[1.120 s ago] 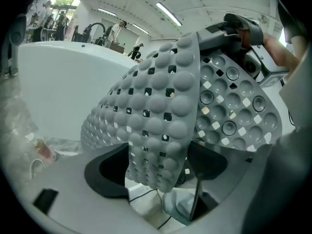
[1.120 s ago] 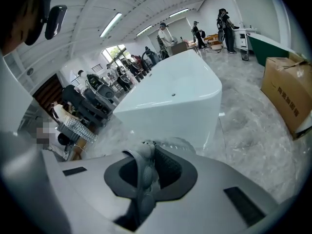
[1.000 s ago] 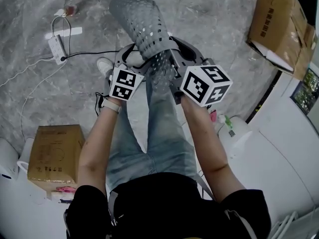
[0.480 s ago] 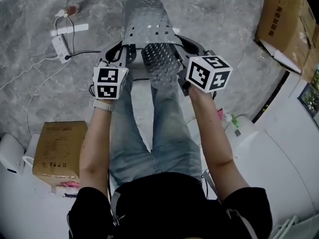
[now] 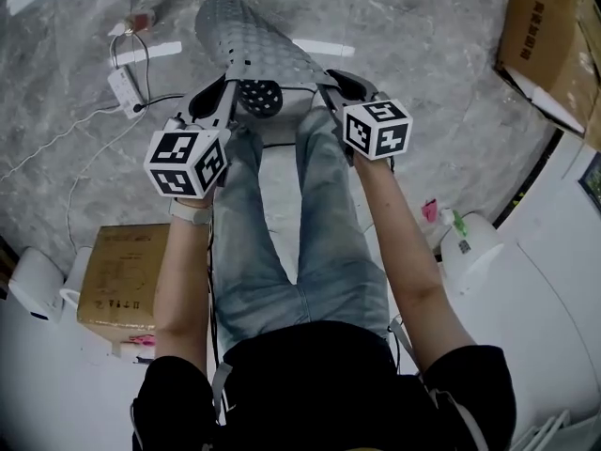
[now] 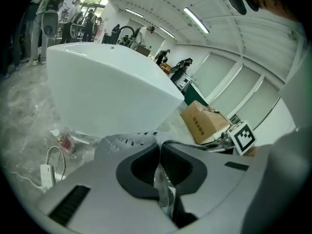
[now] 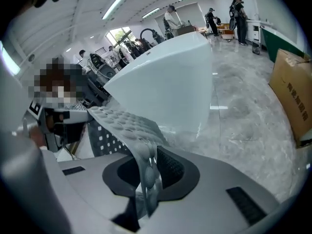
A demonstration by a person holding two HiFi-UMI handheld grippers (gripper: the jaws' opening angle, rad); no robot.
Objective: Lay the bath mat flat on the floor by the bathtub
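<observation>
Over the grey marble-patterned floor (image 5: 441, 54), in front of the large white oval bathtub (image 6: 112, 82), the grey perforated rubber bath mat (image 5: 249, 40) is hanging in the air rather than lying flat. It is arching forward from its near edge because that edge is being carried at both corners. The left gripper (image 5: 228, 90) is clamping one corner, its fingers (image 6: 139, 162) pressing tight on the rubber so the mat cannot slip. The right gripper (image 5: 331, 85) is pinching the other corner. Its fingers (image 7: 170, 167) have just been easing apart with the mat between them and touching the pads, probably to begin letting that side down.
</observation>
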